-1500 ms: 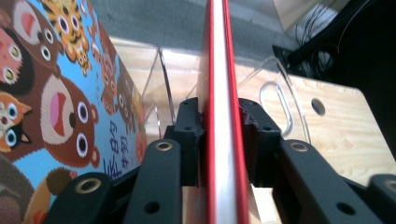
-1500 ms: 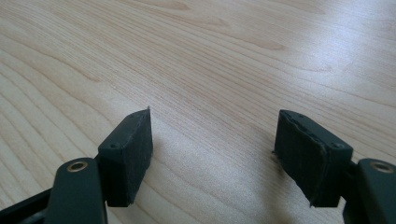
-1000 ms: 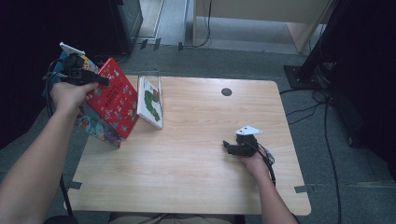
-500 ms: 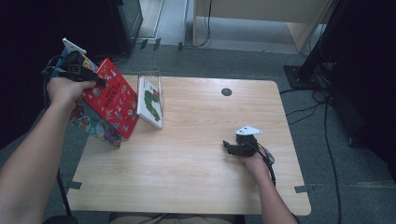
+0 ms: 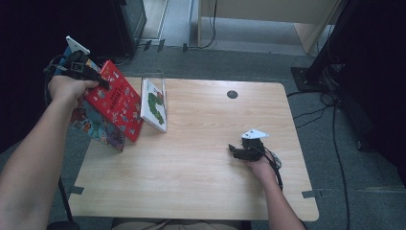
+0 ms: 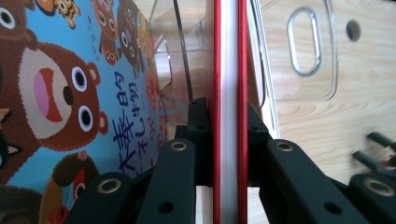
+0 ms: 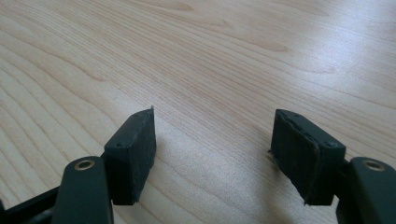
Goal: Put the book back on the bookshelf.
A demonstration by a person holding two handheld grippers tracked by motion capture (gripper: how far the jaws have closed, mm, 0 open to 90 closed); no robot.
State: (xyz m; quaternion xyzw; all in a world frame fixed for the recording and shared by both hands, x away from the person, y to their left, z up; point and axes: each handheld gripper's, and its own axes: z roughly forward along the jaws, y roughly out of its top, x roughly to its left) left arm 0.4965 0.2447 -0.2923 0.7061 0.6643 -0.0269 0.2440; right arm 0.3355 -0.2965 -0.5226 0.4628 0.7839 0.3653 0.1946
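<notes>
Left tool (image 5: 99, 82) clamped on the top edge of a red picture book (image 5: 117, 103), jaws just closed in on it, pads pressed to both red covers with the white page block between them in the left gripper view (image 6: 227, 116). Book held tilted at the far left edge of the surface (image 5: 201, 182), leaning out past the rim, over a second, blue picture book (image 5: 95, 127) with cartoon bears that lies just behind and below it. Just beside the red book, toward the middle, a clear plastic book stand (image 5: 158, 81) standing upright with a white book (image 5: 154, 104) bearing a green caterpillar propped in it. Right tool (image 5: 234, 151) resting low on the bare wood at the right of the surface, well apart from the books, jaws spread wide with nothing between them, only wood grain between the pads (image 7: 133, 154) in the right gripper view. A small dark round hole (image 5: 232, 94) near the far edge of the surface.
</notes>
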